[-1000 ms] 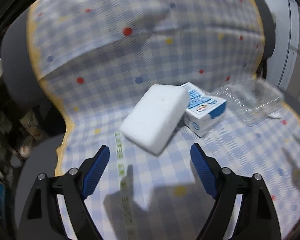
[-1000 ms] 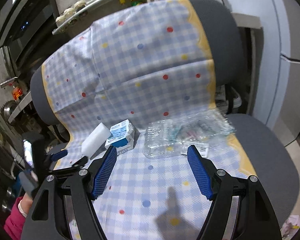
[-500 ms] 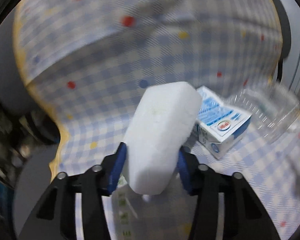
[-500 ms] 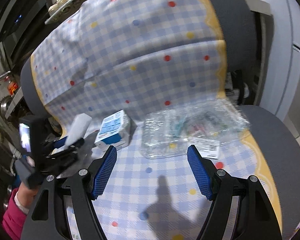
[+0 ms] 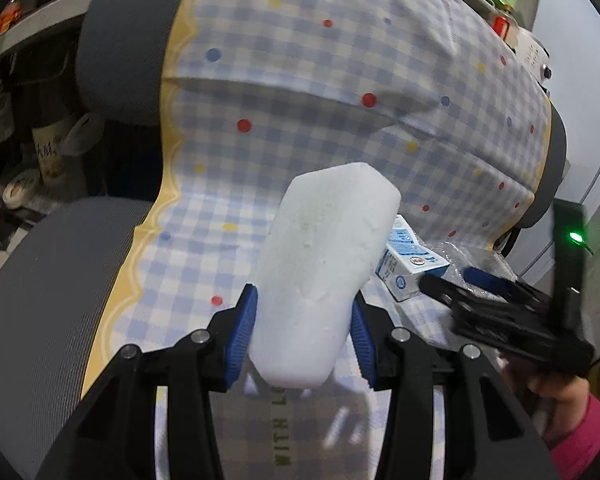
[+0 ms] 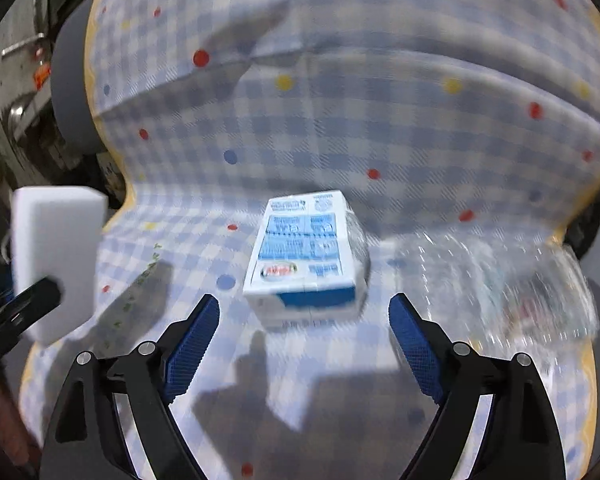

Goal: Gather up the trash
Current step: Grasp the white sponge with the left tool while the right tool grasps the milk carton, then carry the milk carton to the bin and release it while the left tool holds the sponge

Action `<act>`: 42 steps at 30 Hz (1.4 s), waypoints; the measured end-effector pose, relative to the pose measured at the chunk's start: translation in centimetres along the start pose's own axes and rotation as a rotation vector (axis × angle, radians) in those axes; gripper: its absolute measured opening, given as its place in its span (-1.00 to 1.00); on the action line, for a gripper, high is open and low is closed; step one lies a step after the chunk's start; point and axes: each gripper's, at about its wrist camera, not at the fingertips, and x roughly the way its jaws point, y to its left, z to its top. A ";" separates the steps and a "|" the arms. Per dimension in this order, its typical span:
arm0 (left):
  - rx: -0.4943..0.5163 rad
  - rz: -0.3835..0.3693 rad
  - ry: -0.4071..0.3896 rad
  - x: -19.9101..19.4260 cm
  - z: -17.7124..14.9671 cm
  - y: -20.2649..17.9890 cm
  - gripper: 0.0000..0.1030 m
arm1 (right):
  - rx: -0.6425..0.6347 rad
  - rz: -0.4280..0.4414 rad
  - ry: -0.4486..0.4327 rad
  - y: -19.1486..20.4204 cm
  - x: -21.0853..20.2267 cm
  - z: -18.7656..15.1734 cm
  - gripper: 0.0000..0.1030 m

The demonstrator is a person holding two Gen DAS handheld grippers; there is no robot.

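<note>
Currently the left hand-held gripper (image 5: pixel 302 338) is clamped on a white foam block (image 5: pixel 324 268), its blue pads pressed into both long sides. Block: thick, rectangular with rounded corners, matte and slightly pitted, a faint yellowish smudge on the upper face. It is lifted clear of the chair's checked cloth (image 5: pixel 300 92), seen from the right wrist camera at far left, tilted upright.

Right hand-held gripper (image 6: pixel 304 332): jaws wide apart, having just been opening, nothing between the pads. A small blue-and-white carton (image 6: pixel 306 256) lies on its side on the cloth just ahead of the fingertips, printed panel up, a red-and-white logo near the front edge. Print too blurred to read.

Crumpled clear plastic packaging (image 6: pixel 500 276) rests on the seat just beside the carton's right side. A pink sleeve (image 5: pixel 576 436) shows behind the right gripper.
</note>
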 end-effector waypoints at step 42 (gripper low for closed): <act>0.557 -0.575 0.006 -8.8 -16.8 -31.2 -0.16 | 0.535 -0.467 -0.141 -21.1 -35.5 -34.0 0.37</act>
